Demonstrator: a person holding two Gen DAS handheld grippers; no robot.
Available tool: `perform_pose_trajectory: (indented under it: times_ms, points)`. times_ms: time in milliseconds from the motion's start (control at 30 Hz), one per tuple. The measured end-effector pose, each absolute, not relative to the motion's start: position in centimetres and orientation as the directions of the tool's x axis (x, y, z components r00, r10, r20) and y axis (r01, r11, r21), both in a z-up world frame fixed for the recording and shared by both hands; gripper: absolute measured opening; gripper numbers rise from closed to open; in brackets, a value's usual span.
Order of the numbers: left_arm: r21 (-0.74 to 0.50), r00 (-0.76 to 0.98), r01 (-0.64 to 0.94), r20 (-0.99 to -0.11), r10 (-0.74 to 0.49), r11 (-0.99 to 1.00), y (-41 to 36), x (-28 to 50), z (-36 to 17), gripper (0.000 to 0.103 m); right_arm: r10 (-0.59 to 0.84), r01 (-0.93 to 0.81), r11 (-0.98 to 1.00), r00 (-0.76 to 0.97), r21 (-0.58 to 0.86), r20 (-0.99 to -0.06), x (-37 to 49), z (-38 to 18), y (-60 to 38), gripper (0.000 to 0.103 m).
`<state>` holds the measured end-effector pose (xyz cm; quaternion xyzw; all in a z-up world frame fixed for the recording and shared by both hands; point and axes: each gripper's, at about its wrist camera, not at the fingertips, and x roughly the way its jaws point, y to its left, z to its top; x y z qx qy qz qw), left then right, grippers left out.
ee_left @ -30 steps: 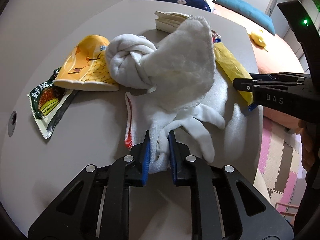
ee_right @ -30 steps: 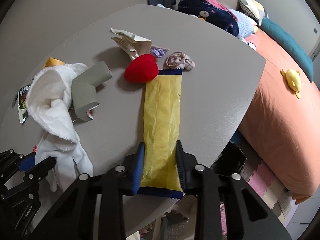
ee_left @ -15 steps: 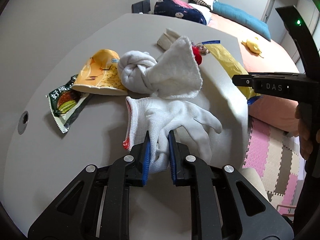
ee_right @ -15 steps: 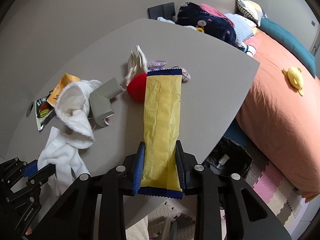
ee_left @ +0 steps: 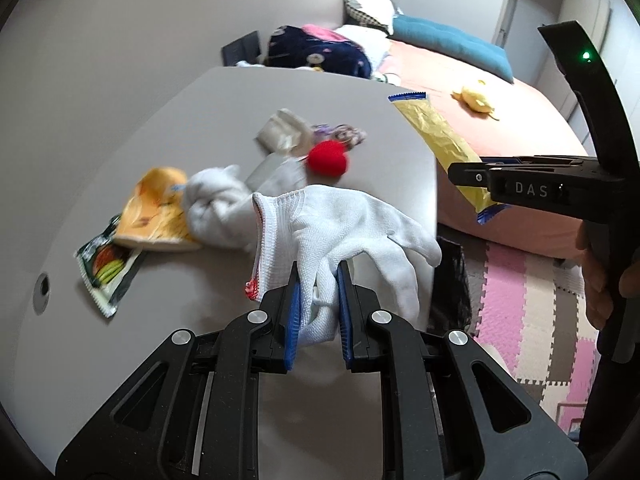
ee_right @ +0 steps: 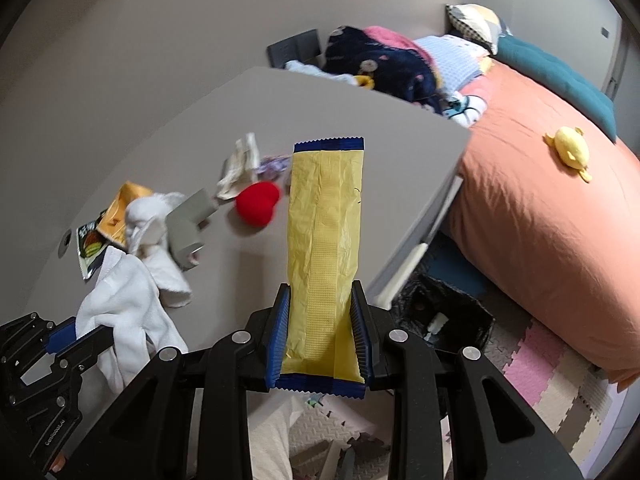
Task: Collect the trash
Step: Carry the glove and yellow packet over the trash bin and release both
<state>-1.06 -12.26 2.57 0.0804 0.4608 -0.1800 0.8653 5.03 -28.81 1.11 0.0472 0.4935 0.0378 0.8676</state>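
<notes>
My left gripper [ee_left: 317, 280] is clamped on a white knitted cotton glove [ee_left: 344, 220] with a red-stitched cuff; it hangs limp from the blue ribbed pads, its fingers drooping over the near edge of the grey matte table [ee_left: 120, 360]. My right gripper [ee_right: 320, 304] is closed narrowly on a long yellow crinkled foil wrapper [ee_right: 325, 232] with dark blue serrated ends; it stands up stiff from the pads, clear of the table, with a faint embossed strip down its middle.

On the table I see a fluffy white terry towel [ee_right: 148, 216] knotted into a lump, a flat orange-yellow snack bag [ee_left: 154, 204] and a glossy green snack packet [ee_left: 106, 272] just beside it. A soft red heart-shaped plush [ee_right: 257, 203] lies near a crumpled beige paper wad [ee_right: 240, 164] and a grey angled cardboard piece [ee_right: 188, 224].

Below the table edge, a black plastic-lined bin [ee_right: 444, 312] sits on the pink and beige foam floor mat [ee_left: 532, 320], next to a bed with a smooth salmon-orange cover [ee_right: 540, 220].
</notes>
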Motion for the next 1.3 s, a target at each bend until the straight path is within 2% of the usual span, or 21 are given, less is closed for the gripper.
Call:
perform_pose_trajectory:
  times_ms: [733, 1300]
  points:
    - [-0.067, 0.379, 0.581, -0.859, -0.343, 0.811, -25.9, 2.8, 1.4, 0.016, 0.001, 0.231, 0.962, 0.524, 0.143, -0.852, 4.1, 1.6, -42.5, 0.031]
    - [-0.055, 0.273, 0.694, -0.903, -0.333, 0.717, -34.9, 3.4, -1.2, 0.016, -0.052, 0.356, 0.923, 0.491, 0.146, -0.87, 2.5, 0.3, -50.2, 0.031]
